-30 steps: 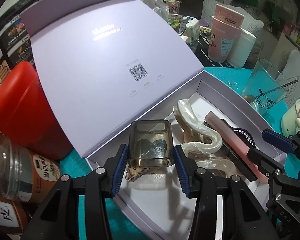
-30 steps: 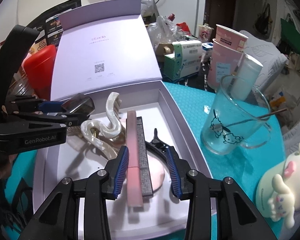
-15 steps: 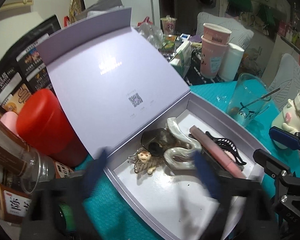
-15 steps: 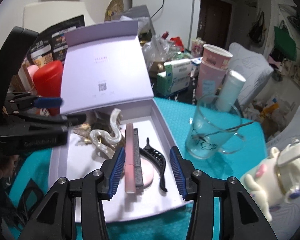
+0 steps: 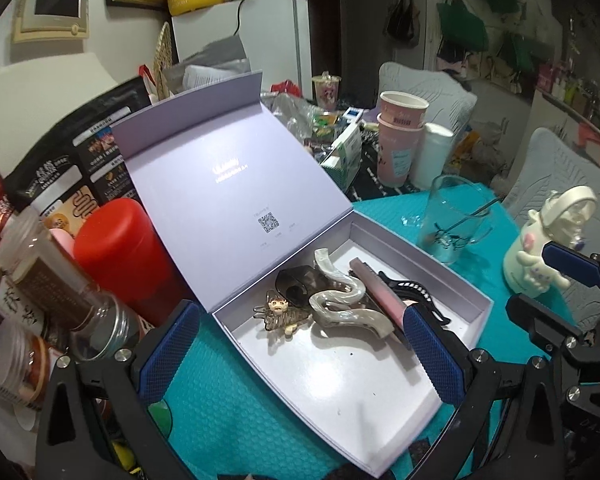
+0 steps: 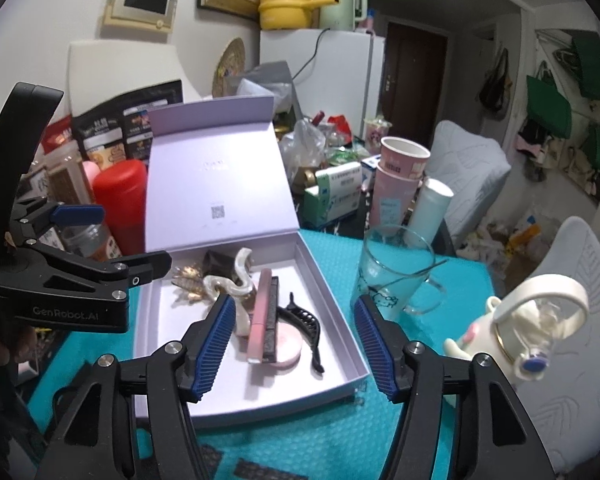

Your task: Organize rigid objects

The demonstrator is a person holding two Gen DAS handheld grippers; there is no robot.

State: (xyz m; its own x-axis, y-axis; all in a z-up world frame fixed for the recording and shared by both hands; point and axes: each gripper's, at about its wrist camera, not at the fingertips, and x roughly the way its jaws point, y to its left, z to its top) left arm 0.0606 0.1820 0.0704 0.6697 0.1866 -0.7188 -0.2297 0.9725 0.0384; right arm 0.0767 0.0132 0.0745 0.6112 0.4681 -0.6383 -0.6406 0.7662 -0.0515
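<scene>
Two grippers hang above the lavender box [image 5: 452, 292], neither one gripping anything. The left gripper [image 5: 300, 356] has its blue pads spread as wide as they go, with only the box floor and the cluster of hair things seen between them. The right gripper [image 6: 296, 344] is part-way apart and its jaws are opening, nothing pressed between the pads.

Just ahead of the left gripper's fingers, inside the box, lie a small gold charm clip [image 5: 278, 314], a dark smoky case [image 5: 294, 282] and a pearly wavy hair claw [image 5: 342, 304]. Ahead of the right gripper, toward its left pad, a pink comb [image 6: 262, 314] rests on a round pink compact [image 6: 288, 346], with a black hair clip [image 6: 306, 322] just beside them. The box lid [image 6: 216, 176] stands raised beyond. Right of the right gripper, outside the box on the teal mat [image 6: 332, 248], stands a glass mug [image 6: 392, 272].
</scene>
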